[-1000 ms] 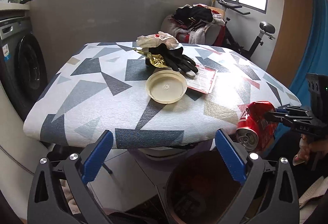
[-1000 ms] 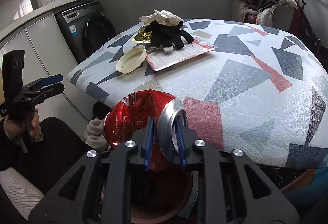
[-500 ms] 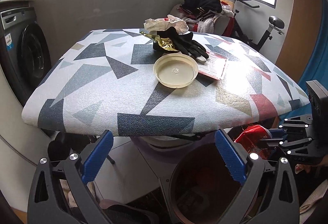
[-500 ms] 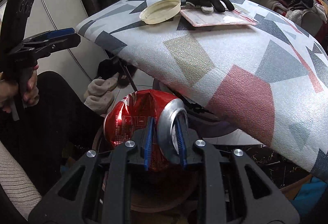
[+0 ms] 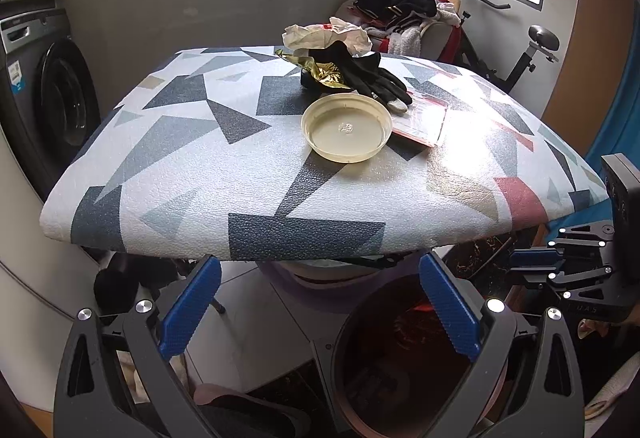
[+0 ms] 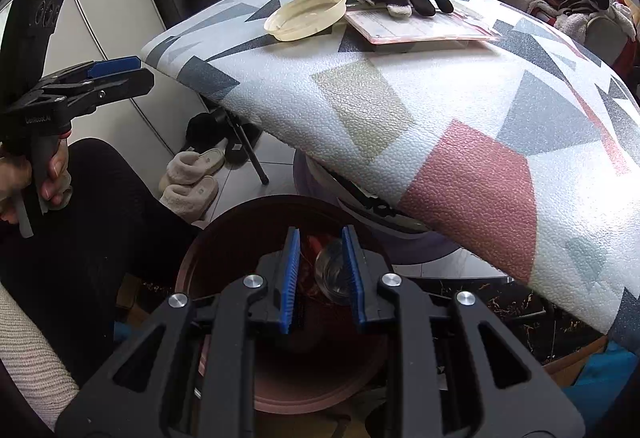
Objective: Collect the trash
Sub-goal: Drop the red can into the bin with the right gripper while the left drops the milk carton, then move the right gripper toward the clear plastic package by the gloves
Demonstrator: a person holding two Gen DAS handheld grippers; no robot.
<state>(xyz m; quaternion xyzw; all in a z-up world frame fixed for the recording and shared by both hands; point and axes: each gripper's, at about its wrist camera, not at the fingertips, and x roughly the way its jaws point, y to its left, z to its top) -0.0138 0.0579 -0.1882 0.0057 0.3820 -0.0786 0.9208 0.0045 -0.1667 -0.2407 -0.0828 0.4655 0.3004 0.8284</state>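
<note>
A round brown trash bin (image 6: 224, 238) stands on the floor under the table's near edge; it also shows in the left wrist view (image 5: 368, 322). The crushed red can (image 6: 330, 268) lies inside it, below my right gripper (image 6: 320, 238), whose jaws stand a little apart and hold nothing. My left gripper (image 5: 320, 278) is open and empty, level with the table edge above the bin. On the patterned table (image 5: 200, 177) lie a cream plastic lid (image 5: 346, 133), a black glove (image 5: 360, 73), gold foil (image 5: 326, 71), crumpled paper (image 5: 324, 37) and a red-edged card (image 5: 420, 117).
A washing machine (image 5: 48, 97) stands at the left. Slippers (image 6: 192, 181) lie on the floor under the table. A chair piled with clothes (image 5: 400, 9) and an exercise bike (image 5: 532, 53) stand behind the table.
My right gripper lowered over the bin, opened and let go of the red can, which dropped in. The left gripper stayed open and shifted slightly.
</note>
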